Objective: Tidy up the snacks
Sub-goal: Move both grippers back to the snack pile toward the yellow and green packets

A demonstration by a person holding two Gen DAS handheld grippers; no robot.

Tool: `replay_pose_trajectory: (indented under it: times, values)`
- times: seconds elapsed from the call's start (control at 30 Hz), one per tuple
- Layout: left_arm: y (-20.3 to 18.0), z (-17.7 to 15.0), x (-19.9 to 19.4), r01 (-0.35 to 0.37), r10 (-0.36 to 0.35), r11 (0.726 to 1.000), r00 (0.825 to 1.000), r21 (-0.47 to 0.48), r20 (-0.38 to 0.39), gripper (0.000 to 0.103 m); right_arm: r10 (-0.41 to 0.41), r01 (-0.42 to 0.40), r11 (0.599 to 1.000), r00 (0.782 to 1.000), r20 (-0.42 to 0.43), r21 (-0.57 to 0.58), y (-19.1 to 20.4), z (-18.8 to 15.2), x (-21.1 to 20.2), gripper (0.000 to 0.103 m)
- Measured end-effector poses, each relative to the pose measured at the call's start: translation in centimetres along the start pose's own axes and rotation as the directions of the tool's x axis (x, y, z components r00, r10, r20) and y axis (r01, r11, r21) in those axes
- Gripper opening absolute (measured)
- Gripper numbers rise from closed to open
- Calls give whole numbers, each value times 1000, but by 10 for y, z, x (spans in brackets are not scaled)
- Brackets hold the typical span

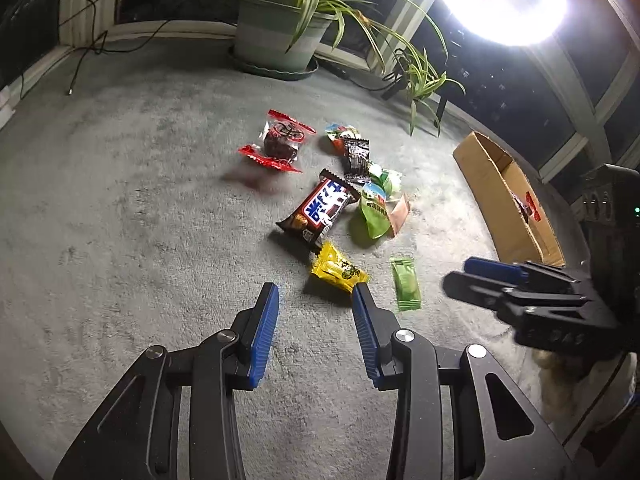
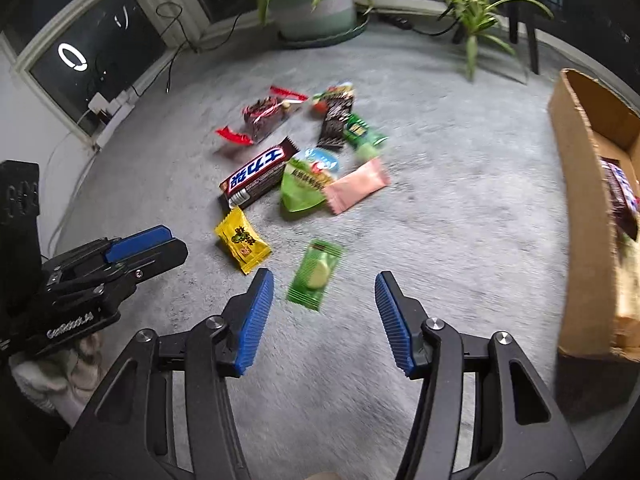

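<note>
Both tools are over the grey carpeted floor (image 2: 460,184), pointing down at the snack pile.

Left tool (image 1: 316,296): jaws apart, nothing between the blue ribbed pads. Its right pad tip sits just beside the small yellow foil sachet (image 1: 338,272); whether they touch is hard to say from this angle.

Right tool (image 2: 325,280): jaws spread, empty. The flat green wrapper with a pale round piece inside (image 2: 316,274) lies on the carpet between and slightly ahead of the fingertips, apart from both pads.

Rest of the pile, further out:
- dark brown chocolate bar with blue-and-white lettering (image 2: 256,176), just beyond the yellow sachet
- light green pouch (image 2: 306,186) touching the bar's right end, pink flat packet (image 2: 356,190) against it
- red-edged clear wrapper with a dark cake (image 1: 278,146), set apart at the left
- black sachet (image 1: 356,158) and a few small green packets at the far end, motion-blurred in the right view

Open brown cardboard box (image 2: 580,184) stands at the right, well apart from the pile, with at least one dark packet already inside. A potted spider plant in a pale green pot (image 1: 276,36) stands by the window.
</note>
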State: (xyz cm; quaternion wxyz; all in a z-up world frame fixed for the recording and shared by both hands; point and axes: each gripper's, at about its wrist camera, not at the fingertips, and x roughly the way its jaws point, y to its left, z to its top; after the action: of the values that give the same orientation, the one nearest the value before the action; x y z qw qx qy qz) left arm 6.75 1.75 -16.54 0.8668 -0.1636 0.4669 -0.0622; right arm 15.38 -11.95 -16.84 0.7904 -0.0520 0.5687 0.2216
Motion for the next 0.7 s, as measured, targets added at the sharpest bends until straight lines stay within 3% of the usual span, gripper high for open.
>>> replay_pose_trajectory:
  times: [0.1, 0.5, 0.7]
  values:
    - [5, -1, 1, 8, -8, 1000, 1000, -5, -1, 36, -21, 21, 1000, 1000, -18, -7, 4, 3, 10, 45]
    - [6, 17, 22, 25, -25, 1000, 1000, -10, -19, 36, -101, 98, 993, 994, -47, -61, 21, 9, 36, 45]
    - [-6, 29, 48, -32, 32, 999, 999, 16, -40, 36, -143, 137, 985, 989, -46, -100, 28, 10, 40, 44]
